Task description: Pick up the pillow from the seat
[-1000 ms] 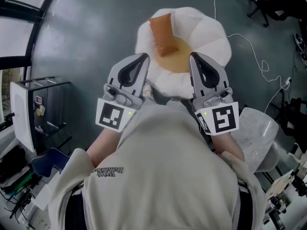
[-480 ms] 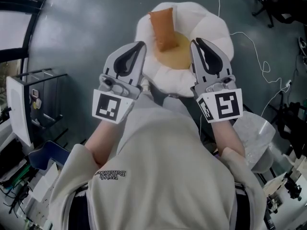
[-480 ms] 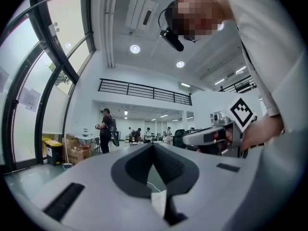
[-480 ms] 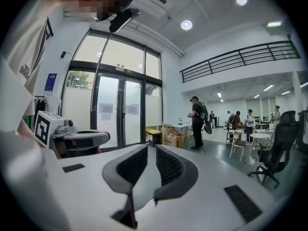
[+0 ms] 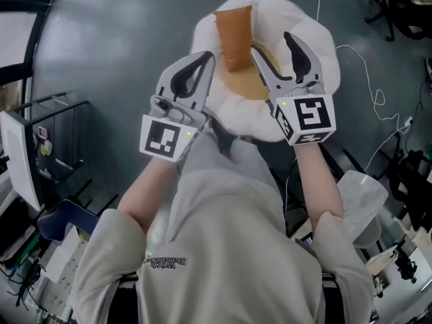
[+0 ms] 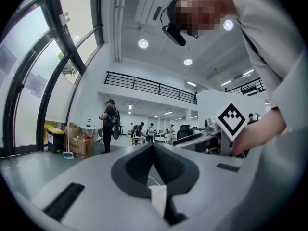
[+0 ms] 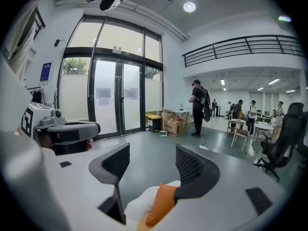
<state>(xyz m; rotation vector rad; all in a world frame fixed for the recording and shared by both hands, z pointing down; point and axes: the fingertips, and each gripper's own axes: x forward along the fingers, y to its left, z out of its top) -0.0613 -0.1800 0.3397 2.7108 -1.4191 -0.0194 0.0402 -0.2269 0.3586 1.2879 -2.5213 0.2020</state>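
The round white padded seat (image 5: 312, 40), with its tan middle, stands on the grey floor (image 5: 115, 39). It holds one thing, the orange-brown pillow (image 5: 233, 36), which lies lengthwise across the far left of the tan patch and up onto the white rim.

The right claw (image 5: 273, 44) hangs over the seat with its jaws opening, and its pads press on nothing. From the head view the pillow lies just beside its left jaw, on the outer side. In the right gripper view the pillow shows low down between the jaws, close to the right one, and beneath the pads.

The left claw (image 5: 208, 55) has its jaws together on nothing and hovers at the seat's left edge, with the pillow just to its right.
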